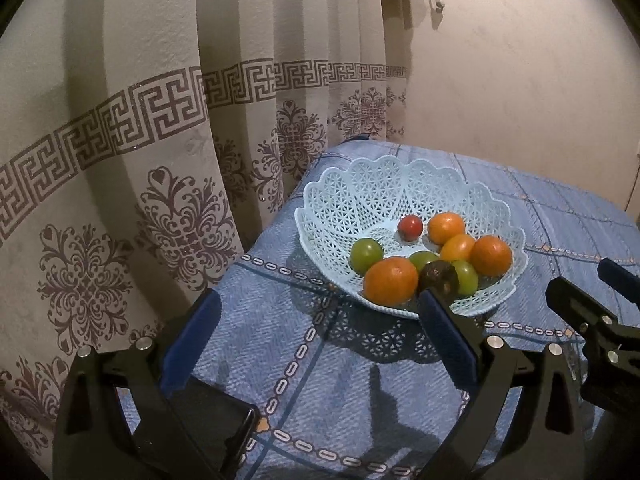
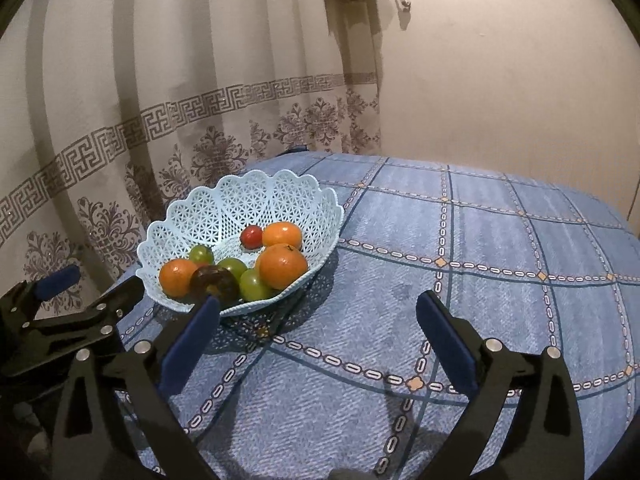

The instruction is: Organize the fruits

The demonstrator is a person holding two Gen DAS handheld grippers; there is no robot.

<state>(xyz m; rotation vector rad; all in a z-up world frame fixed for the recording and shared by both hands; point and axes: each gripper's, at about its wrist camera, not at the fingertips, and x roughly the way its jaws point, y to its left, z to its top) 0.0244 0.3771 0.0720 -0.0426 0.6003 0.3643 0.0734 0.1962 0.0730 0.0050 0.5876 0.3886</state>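
A pale blue lattice basket [image 1: 360,184] [image 2: 240,200] stands on the blue checked cloth [image 1: 312,360] [image 2: 460,240] and holds several fruits: oranges [image 1: 390,282] [image 2: 283,266], green round fruits [image 1: 366,255] [image 2: 253,284], a small red one [image 1: 410,227] [image 2: 251,237] and a dark one [image 1: 438,277] [image 2: 214,282]. My left gripper [image 1: 320,328] is open and empty, just short of the basket's near rim. My right gripper [image 2: 320,332] is open and empty too, over bare cloth right of the basket. Each gripper shows in the other's view, right [image 1: 592,300] and left [image 2: 80,300].
A patterned cream curtain [image 1: 140,140] [image 2: 120,120] hangs close behind and left of the table. A plain wall [image 1: 520,80] [image 2: 500,80] stands behind. Blue cloth stretches to the right of the basket. A dark object [image 1: 208,420] lies under my left finger at the table's near edge.
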